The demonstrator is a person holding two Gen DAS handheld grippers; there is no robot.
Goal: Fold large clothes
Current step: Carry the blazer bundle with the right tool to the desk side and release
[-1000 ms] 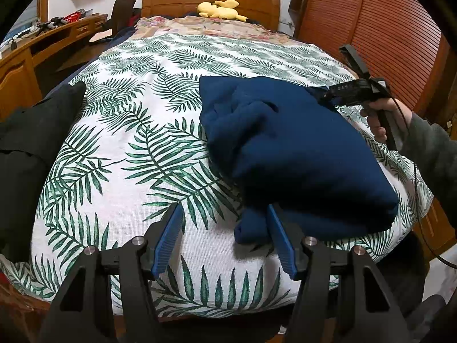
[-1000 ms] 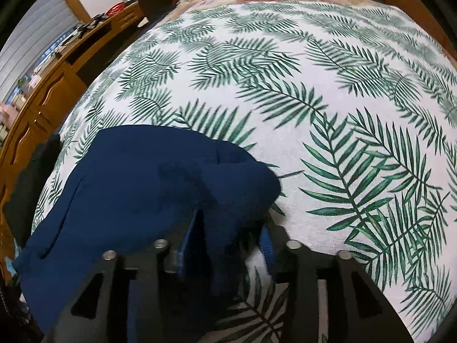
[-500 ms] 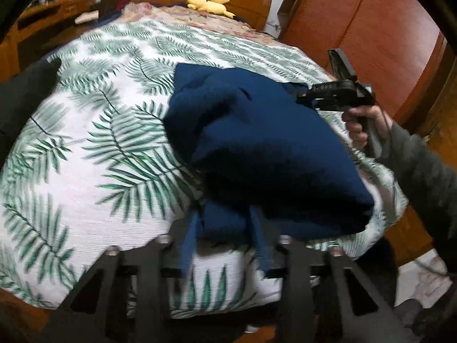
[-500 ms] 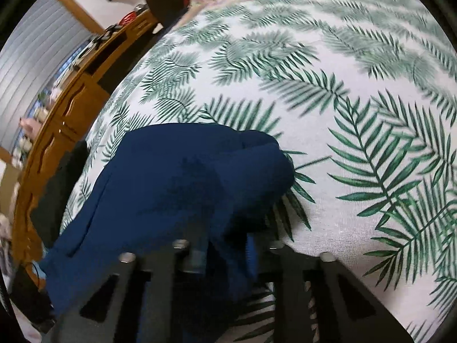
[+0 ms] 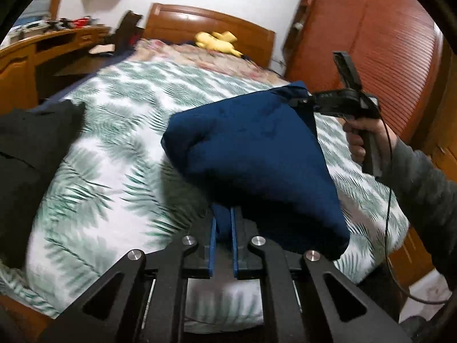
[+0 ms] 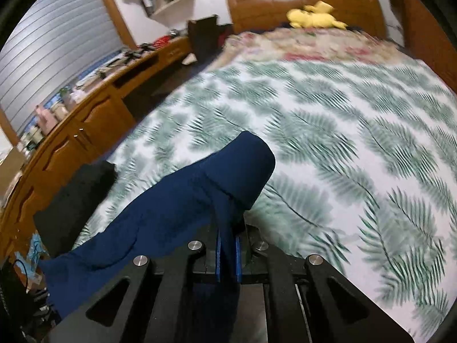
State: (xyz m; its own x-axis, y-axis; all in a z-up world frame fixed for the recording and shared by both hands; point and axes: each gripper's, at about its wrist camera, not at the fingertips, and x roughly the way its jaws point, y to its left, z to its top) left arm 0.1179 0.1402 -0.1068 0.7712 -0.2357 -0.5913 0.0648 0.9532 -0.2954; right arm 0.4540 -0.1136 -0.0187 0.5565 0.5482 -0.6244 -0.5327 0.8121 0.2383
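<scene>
Holding navy garment (image 5: 251, 154) above leaf-print bedspread (image 5: 114, 131): left gripper (image 5: 222, 228) and right gripper (image 6: 227, 245) each clamped on fabric.

A bulky navy-blue garment (image 5: 251, 154), thick and soft, is hanging bunched and folded over itself above the leaf-patterned bed (image 5: 120, 120), drooping in a wide sling between two pinched edges, its rounded fold (image 6: 245, 168) sagging toward the bedcover.
</scene>
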